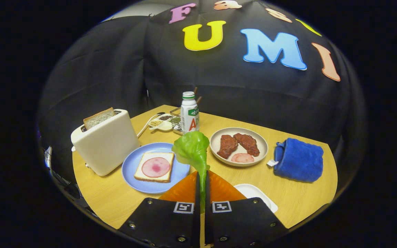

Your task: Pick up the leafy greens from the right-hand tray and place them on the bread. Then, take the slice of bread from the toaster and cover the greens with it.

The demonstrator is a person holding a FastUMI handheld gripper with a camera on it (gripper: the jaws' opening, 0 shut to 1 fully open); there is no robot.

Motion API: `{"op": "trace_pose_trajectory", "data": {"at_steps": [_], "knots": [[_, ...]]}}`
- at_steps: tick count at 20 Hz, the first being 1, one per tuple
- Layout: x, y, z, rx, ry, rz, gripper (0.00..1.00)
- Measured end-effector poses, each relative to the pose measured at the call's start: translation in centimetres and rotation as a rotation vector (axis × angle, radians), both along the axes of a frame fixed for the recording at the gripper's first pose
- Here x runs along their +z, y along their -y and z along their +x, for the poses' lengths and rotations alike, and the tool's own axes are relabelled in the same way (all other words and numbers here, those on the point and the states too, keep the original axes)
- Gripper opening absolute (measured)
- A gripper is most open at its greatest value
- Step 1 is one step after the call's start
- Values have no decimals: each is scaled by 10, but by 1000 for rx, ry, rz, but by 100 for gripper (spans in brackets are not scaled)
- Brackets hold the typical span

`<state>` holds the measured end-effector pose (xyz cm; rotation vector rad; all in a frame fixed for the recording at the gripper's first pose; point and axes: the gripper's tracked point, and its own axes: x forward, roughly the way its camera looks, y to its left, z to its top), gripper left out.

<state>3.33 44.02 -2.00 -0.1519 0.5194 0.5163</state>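
My gripper [202,181] is shut on the stem of a green lettuce leaf [192,148], which stands up from the fingertips above the table. Left of the leaf lies a blue plate [131,163] with a slice of bread [153,167] topped by a round pink ham slice [155,166]. Farther left stands a cream toaster [105,143] with a slice of bread [98,117] sticking out of its slot. Under the fingers sits an orange tray [219,189].
A beige plate [238,146] with two pieces of meat and a ham slice sits to the right, a blue towel [299,159] beyond it. A white bottle [189,113], a wire basket and small spoons stand at the back. A white dish [257,194] is near the fingers.
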Motion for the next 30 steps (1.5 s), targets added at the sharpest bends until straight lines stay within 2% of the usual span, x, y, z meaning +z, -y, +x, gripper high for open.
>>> {"op": "trace_pose_trajectory", "data": {"at_steps": [5,11,17,22,24,25,26,27,28,30], "knots": [[-10,-62,-4,82,-21,-16,5],[-30,-118,-16,144,-89,42,5],[-40,-140,-26,175,-114,39,5],[-49,-154,-28,182,-169,96,5],[-59,-144,-20,160,-153,37,5],[-60,-138,-16,148,-138,12,9],[-65,-132,-11,123,-124,-15,20],[-63,-128,-10,117,-118,-27,23],[-67,-126,-9,112,-119,-37,37],[-68,-122,-7,104,-115,-47,56]]}}
